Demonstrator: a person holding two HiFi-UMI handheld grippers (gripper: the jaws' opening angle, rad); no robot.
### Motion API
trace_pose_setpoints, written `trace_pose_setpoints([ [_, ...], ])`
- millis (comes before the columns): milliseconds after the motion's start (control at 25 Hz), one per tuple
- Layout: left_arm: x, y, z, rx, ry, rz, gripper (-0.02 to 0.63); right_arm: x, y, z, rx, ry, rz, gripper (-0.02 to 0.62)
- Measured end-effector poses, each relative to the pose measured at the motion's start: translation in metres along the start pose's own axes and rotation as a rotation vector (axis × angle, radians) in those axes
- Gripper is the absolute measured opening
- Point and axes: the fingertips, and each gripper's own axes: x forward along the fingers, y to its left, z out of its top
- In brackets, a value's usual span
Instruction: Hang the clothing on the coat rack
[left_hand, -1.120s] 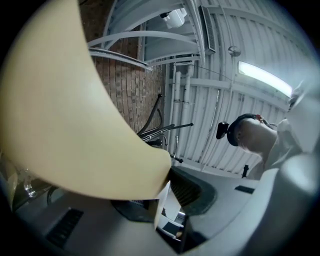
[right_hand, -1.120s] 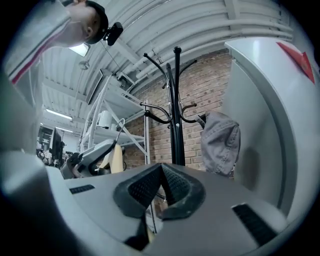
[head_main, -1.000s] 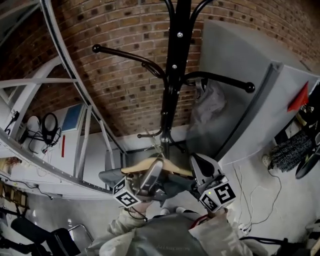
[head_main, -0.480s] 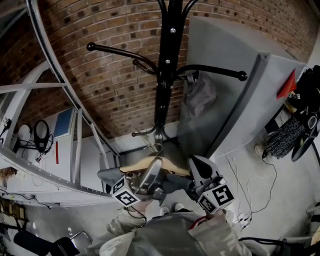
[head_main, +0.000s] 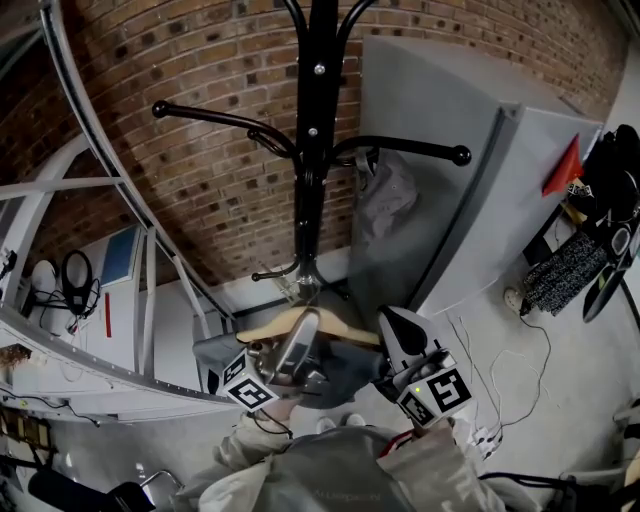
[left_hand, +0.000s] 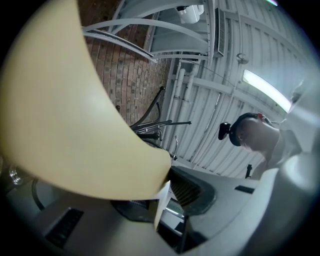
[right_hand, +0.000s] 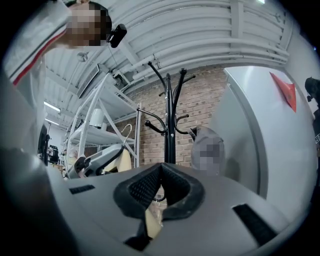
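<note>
Two grippers pinch the wooden hanger (head_main: 262, 328): left gripper (head_main: 300, 345) mid-bar, right gripper (head_main: 395, 335) at its end. Grey clothing (head_main: 348, 368) hangs beneath, bar lying crosswise; coat rack (head_main: 312, 120) stands ahead and above, left looks nearer.

coat rack (head_main: 310, 150) 1 | hanger (head_main: 262, 328) 1 | garment (head_main: 216, 354) 1 | tools (head_main: 308, 324) (head_main: 392, 322) 2
</note>
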Motion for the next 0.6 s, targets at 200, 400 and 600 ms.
trace_pose_setpoints([
  [200,0.017,0.003,0.002,0.027,-0.006,-0.006,0.103,-0.003,-0.010,0.011,-0.004,-0.019,0.006,0.021],
  [400,0.032,0.004,0.010,0.061,-0.017,-0.013,0.103,-0.003,-0.015,0.017,-0.012,-0.037,0.018,0.022],
  [600,0.045,0.004,0.018,0.087,-0.023,-0.021,0.103,0.001,-0.018,0.019,-0.013,-0.041,0.030,0.021],
])
